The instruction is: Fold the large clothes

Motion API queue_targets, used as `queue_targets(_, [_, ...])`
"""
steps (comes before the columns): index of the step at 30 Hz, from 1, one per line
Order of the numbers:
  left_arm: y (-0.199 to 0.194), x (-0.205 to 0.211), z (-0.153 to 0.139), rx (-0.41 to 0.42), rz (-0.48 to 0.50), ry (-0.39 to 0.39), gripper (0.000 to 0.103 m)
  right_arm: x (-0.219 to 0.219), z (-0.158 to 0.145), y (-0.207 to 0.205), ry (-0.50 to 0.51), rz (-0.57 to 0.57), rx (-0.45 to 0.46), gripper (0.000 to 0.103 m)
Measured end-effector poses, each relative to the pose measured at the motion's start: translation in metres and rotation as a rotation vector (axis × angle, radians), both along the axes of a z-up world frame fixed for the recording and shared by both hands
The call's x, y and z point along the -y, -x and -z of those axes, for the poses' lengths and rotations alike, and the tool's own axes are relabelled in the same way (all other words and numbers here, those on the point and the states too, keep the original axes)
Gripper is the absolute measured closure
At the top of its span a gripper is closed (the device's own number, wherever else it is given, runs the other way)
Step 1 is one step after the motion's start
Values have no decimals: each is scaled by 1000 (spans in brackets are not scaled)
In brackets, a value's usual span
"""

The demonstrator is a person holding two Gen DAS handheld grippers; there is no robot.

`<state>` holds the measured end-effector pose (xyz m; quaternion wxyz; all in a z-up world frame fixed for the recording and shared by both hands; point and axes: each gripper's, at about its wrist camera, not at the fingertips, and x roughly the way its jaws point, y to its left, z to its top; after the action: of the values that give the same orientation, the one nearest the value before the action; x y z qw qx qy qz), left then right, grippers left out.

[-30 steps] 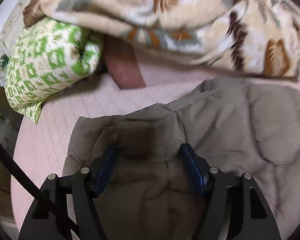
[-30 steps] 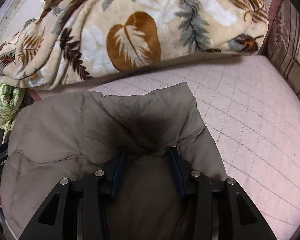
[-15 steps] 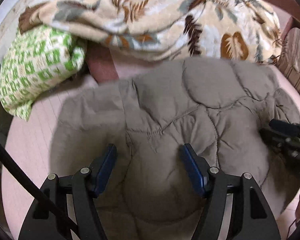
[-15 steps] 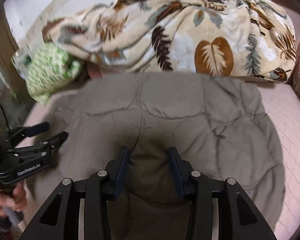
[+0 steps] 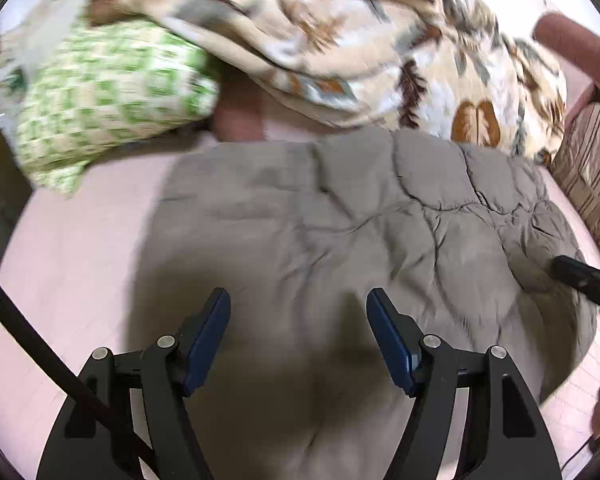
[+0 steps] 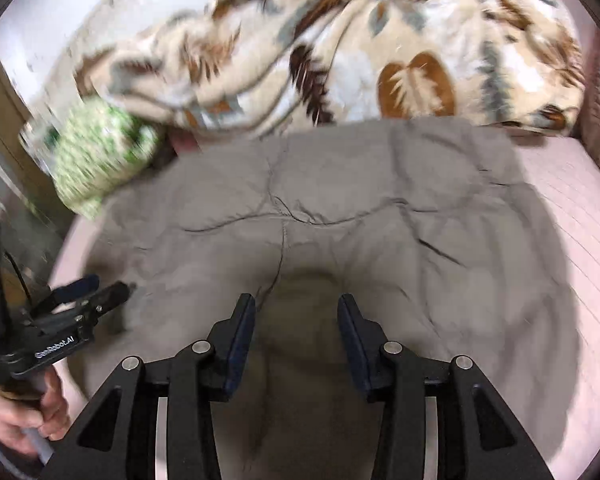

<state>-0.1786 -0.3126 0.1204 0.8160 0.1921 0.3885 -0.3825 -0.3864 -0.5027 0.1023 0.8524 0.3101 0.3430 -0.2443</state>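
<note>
Grey quilted coat (image 6: 340, 208): we find it spread flat on the pink bed (image 6: 572, 208). Beyond the coat we list a leaf-print blanket (image 6: 380, 40) and a green pillow (image 6: 100, 160). Left claw (image 5: 298, 312): above the coat, opening, pads clear of cloth. Right claw (image 6: 296, 320): pinching a raised coat fold.

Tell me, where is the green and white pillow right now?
The green and white patterned pillow sits at the far left of the pink mattress in both wrist views, tucked under the leaf-print fleece blanket, beyond the padded grey jacket.
</note>
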Motion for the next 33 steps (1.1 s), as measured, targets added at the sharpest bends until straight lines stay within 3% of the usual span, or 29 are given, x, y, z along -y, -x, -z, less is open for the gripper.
queue_targets(3, [11,-45,-7,65,-58,20,32,-28,-17,40,60,56,15,56])
queue_targets(6, [12,-80,0,51,-124,57,32,-51,-13,74,93,107,35,56])
queue_targets(9, [6,-89,16,45,-156,44,32,-56,-1,99,116,157,20,56])
queue_targets(13, [-3,-83,45,19,-165,1,32,-46,15,99,122,164,-38,56])
queue_targets(23, [-29,-80,81,-106,-169,-43,21,-19,59,80,-41,137,-102,56])
queue_targets(29, [-22,-85,71,-84,-175,-33,21,-19,60,81,-58,150,-85,56])
queue_targets(33, [-19,-102,46,-53,-173,9,22,-18,37,107,-96,155,25,54])
